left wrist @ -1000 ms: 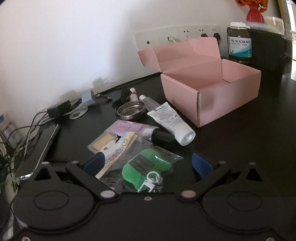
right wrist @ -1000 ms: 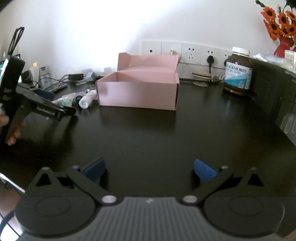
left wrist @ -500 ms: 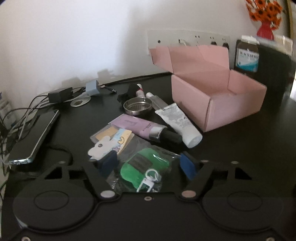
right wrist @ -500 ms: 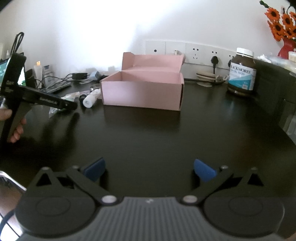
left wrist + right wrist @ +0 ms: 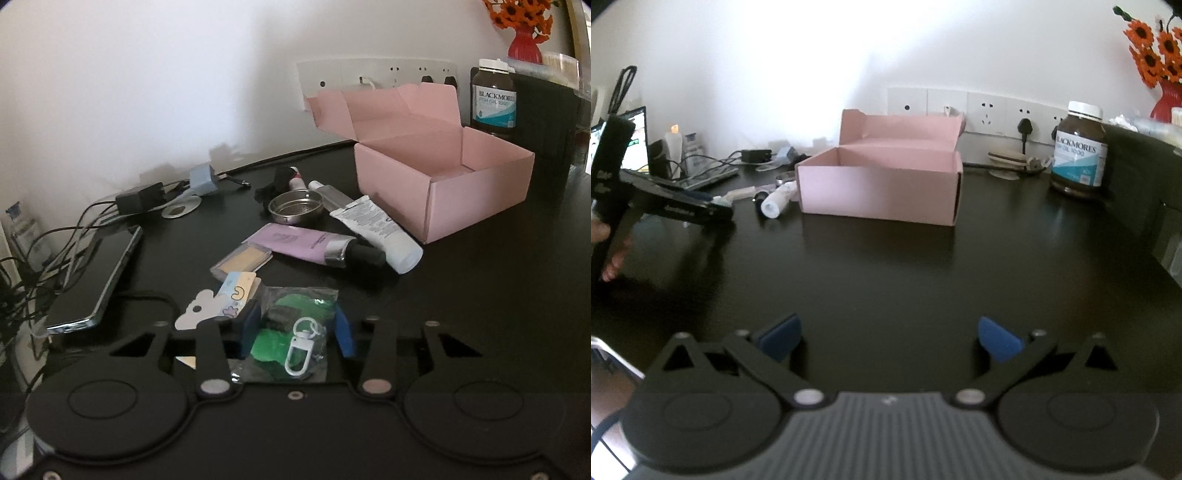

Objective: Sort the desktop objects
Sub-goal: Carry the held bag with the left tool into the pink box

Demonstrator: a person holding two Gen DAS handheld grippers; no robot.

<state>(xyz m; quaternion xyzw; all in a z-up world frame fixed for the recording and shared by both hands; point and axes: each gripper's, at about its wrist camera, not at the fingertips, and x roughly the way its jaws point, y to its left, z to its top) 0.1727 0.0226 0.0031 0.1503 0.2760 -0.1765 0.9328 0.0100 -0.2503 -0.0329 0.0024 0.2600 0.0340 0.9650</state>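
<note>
The left gripper (image 5: 297, 328) has its blue pads (image 5: 251, 326) pressed in on either side of a clear plastic bag (image 5: 295, 321) holding a green keychain toy with a white clip, at 6 o'clock in the left wrist view. Touching the bag at its 9 o'clock lies a cartoon sticker card (image 5: 221, 304), and just past that, at 11 o'clock, a flat beige compact (image 5: 242, 260). Toward 12 o'clock from the bag rest a lilac tube with a black cap (image 5: 306, 243), a white tube (image 5: 376, 232) and a round metal strainer (image 5: 295, 210), the white tube's tail end just beside the open pink cardboard box (image 5: 439, 173) at 1 o'clock. A phone (image 5: 96, 277) lies at 9 o'clock among charger cables (image 5: 110, 210). A brown supplement bottle (image 5: 493, 99) stands at 2 o'clock behind the box.

The right gripper (image 5: 890, 338) hangs over bare black desk (image 5: 886, 280) with its tongs spread wide, holding nothing. From there the pink box sits at 12 o'clock, the left gripper at 10 o'clock
</note>
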